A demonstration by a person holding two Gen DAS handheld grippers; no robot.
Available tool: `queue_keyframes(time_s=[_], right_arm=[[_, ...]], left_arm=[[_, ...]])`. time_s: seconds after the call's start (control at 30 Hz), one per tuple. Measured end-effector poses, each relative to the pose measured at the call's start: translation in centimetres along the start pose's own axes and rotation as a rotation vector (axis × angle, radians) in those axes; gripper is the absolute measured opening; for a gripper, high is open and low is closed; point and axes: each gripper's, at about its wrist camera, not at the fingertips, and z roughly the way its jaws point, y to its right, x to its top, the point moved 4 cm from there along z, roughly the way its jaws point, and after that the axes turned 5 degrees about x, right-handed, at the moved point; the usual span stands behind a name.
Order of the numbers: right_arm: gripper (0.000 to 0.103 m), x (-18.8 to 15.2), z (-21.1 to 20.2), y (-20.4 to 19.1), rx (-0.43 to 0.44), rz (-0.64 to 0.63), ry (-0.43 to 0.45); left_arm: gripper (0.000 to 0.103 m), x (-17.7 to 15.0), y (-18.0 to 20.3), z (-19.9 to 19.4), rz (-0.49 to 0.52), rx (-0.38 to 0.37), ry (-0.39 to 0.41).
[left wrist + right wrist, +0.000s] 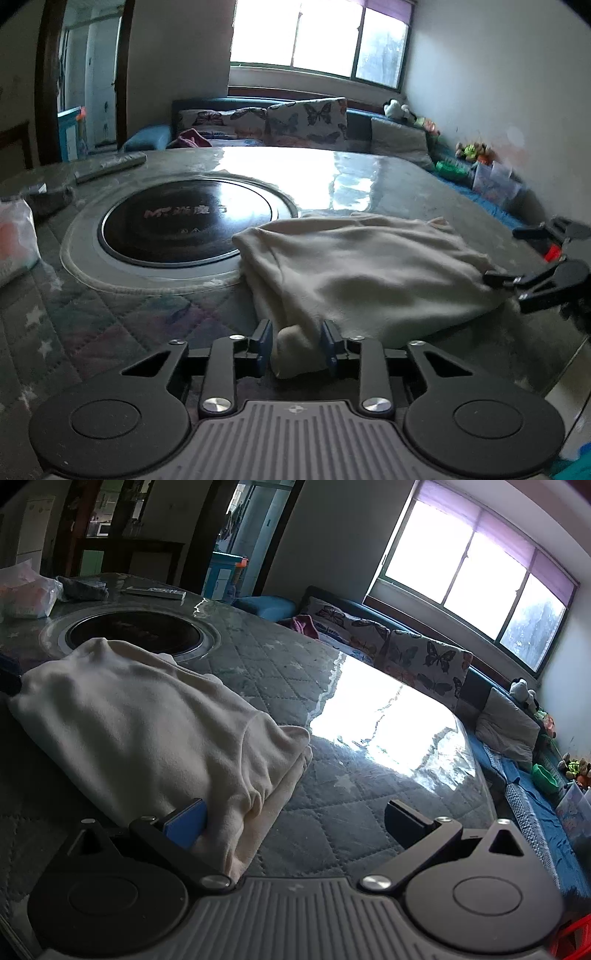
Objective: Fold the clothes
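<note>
Left hand-held gripper [297, 341]: cream garment [362, 269] corner pinched between pads. Right hand-held gripper [295, 821]: jaws spread wide, garment edge touched by left pad, on worktop [332, 797].

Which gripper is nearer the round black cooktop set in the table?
Left. The left gripper sits at the cream garment's near edge beside the cooktop; the right gripper is at the garment's opposite end.

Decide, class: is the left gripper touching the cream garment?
Touching. The left wrist view shows a fold of the cream garment bunched between the left gripper pads.
</note>
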Motion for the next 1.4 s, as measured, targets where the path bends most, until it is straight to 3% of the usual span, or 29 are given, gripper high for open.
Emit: queue_keyframes(time_s=[0.33,0.47,0.7,1.1,1.27,1.4], right_arm=[[0.103,-0.1,0.2,0.1,0.002,0.003,-0.001],[0.103,-0.2,0.3,0.1,0.003,0.005,-0.004],[0.103,-0.2,0.4,0.2,0.005,0.007,-0.007],[0.103,-0.2,0.5,0.2,0.006,0.006,-0.008],[0.103,0.7,0.0,0.5,-0.01,0.001,0.027],[0.103,1.2,0.3,1.0,-0.023,0.019,0.038]], left_arm=[[0.025,0.0,-1.2,0.0,-0.076,-0.041,-0.007],[0.011,-0.3,-1.2,0.6,-0.086,-0.049,-0.027],[0.006,-0.5,-1.3,-0.3,-0.106,-0.025,-0.015],[0.009,0.3,-1.7,-0.9,-0.134,0.021,-0.023],[0.009,2.8,0.1,-1.4,-0.097,-0.049,0.047],[0.009,3.4,1.8,0.6,-0.064,-0.085,0.033]])
